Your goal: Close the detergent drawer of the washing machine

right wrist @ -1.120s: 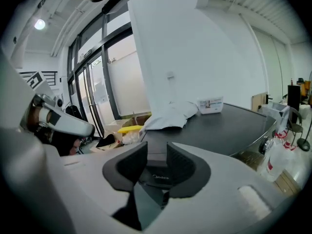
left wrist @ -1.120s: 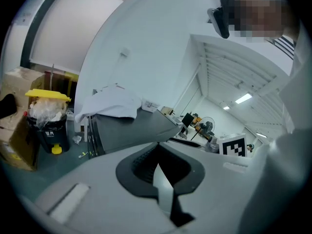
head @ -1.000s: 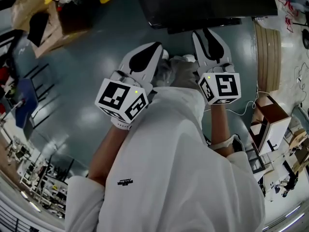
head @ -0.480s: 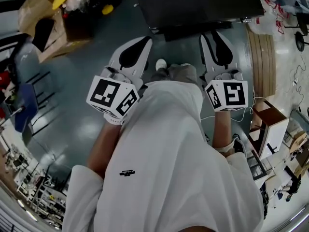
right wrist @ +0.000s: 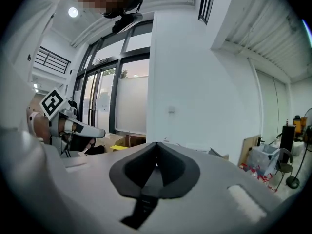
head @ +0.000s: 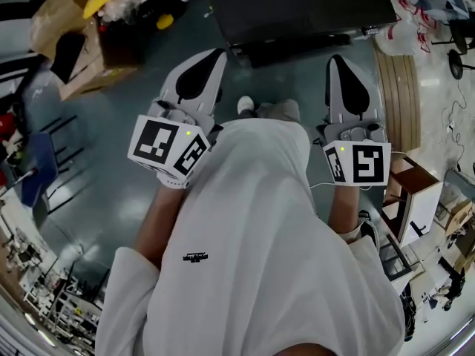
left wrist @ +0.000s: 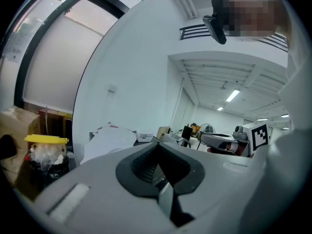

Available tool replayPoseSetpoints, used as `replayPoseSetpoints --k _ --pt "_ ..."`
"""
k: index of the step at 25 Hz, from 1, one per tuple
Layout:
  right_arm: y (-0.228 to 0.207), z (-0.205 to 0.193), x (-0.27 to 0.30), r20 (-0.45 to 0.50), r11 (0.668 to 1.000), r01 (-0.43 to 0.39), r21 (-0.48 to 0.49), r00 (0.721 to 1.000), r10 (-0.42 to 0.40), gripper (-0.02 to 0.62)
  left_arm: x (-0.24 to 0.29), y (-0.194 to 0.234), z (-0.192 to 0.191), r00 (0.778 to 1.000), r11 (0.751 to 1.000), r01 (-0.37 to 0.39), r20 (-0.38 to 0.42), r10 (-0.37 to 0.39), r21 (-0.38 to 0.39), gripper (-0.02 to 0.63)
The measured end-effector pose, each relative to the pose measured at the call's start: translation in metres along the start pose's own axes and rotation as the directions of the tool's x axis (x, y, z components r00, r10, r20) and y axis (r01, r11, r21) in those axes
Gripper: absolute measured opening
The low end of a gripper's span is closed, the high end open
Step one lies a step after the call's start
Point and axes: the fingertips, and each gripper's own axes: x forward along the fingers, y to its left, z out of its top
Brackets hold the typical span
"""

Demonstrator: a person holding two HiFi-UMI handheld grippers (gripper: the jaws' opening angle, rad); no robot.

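Both grippers are up in front of the person in the white shirt (head: 252,236), over a shiny blue-grey floor (head: 119,147). The left gripper (head: 217,52) has its jaws pressed together with nothing in them, and the right gripper (head: 338,58) has just snapped its jaws together, also on nothing. Just ahead is a big dark box (head: 312,6) with a dark ledge (head: 304,47) sticking out in front, but I cannot tell if that is the drawer; the room has a white wall (right wrist: 195,82), tall windows (right wrist: 126,91), brown cardboard boxes (head: 52,21) and a bin (left wrist: 46,162) with a yellow lid.
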Motion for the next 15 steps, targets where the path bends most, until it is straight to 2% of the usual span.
replayPoseSetpoints --k 15 --pt "-0.002 -0.011 -0.023 -0.025 0.996 0.05 0.077 0.999 -0.048 -0.009 -0.009 -0.006 0.006 1.0 1.0 0.018 0.024 -0.019 0.021 0.017"
